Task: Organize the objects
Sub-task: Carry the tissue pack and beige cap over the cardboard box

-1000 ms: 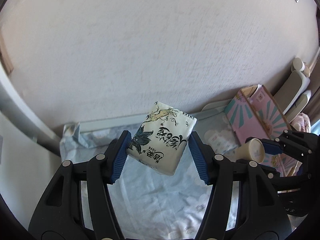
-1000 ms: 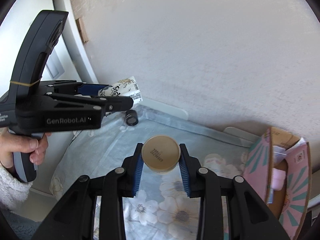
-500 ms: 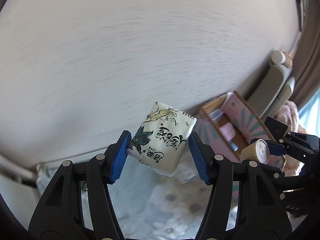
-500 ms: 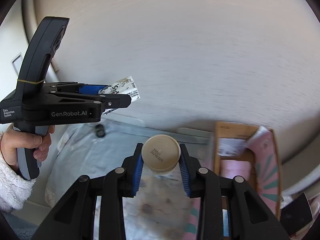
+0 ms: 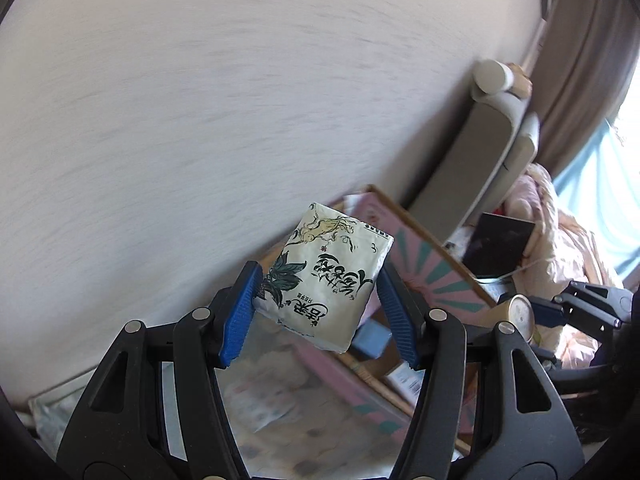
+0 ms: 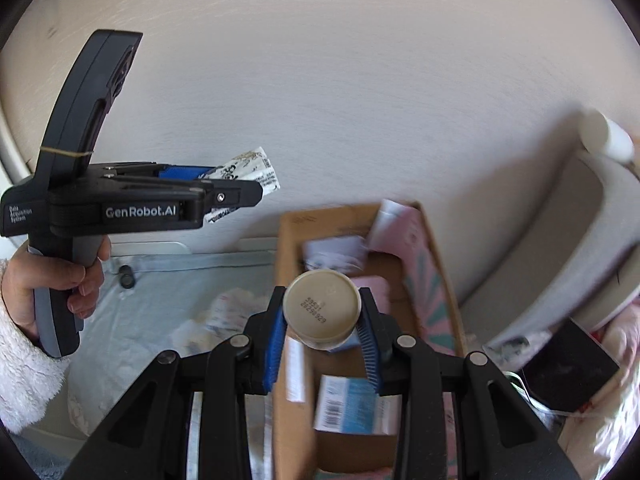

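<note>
Swung over toward the cardboard box [image 6: 352, 364] in the last second, both at once. A second back, only floral bedsheet [image 6: 168, 320] under the grippers, box off at the right edge; now box sitting dead center-bottom of the right wrist frame and right behind the packet in the left wrist frame. Reads like the carry is nearly done and the drop-off comes next, though that's a guess.

Left gripper [image 5: 318, 312] still clamped on the tissue packet [image 5: 328, 284], held up in mid-frame, tilted, well above the bed. Right gripper [image 6: 322, 338] still squeezing the round tan jar [image 6: 322, 310], bottom facing the camera with a printed code on it, hovering over the box's open top.

Head count:
- 2 grippers, both full
- 1 tissue packet
- 1 jar
- 1 box, already with stuff in it: a blue-and-white barcoded pack [image 6: 352, 408] at lower center, plus some pink and white bits too blurry to count
- 1 small dark cap-looking thing [image 6: 127, 277] alone on the sheet, middle left
</note>
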`<state>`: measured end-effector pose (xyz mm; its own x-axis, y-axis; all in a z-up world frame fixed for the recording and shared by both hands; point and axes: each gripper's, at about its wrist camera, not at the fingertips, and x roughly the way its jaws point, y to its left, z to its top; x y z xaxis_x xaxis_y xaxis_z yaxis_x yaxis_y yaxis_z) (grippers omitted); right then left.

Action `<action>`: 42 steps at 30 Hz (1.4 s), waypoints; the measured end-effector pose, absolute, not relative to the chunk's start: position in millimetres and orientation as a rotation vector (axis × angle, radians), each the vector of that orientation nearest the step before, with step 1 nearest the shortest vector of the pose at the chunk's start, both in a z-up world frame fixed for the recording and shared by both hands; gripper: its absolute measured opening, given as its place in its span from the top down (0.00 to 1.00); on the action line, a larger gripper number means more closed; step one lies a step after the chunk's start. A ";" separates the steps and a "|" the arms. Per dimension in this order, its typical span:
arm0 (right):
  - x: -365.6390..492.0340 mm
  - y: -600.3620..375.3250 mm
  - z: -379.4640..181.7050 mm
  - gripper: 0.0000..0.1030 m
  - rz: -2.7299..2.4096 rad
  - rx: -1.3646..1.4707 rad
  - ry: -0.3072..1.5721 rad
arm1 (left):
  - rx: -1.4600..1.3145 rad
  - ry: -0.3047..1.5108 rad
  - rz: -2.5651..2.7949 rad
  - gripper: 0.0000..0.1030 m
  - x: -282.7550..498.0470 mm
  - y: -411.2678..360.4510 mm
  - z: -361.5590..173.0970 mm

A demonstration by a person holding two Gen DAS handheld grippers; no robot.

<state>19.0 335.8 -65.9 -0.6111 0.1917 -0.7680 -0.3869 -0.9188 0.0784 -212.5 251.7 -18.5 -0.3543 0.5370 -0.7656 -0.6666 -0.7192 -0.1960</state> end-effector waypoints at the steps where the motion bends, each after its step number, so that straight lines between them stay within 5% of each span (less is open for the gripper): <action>1: 23.8 341.0 -68.3 0.70 2.522 -1.169 0.352 | -1.114 0.200 2.093 0.45 -211.9 261.1 -20.7; 15: 77.6 390.5 -118.4 0.70 2.362 -1.232 0.499 | -1.216 0.309 1.954 0.45 -207.6 372.2 -77.7; 29: 76.0 394.0 -165.7 0.70 2.349 -1.360 0.562 | -1.335 0.363 1.905 0.45 -207.6 392.9 -141.4; 42: 63.7 395.4 -161.9 0.70 2.393 -1.387 0.530 | -1.289 0.465 1.907 0.45 -196.7 401.6 -130.1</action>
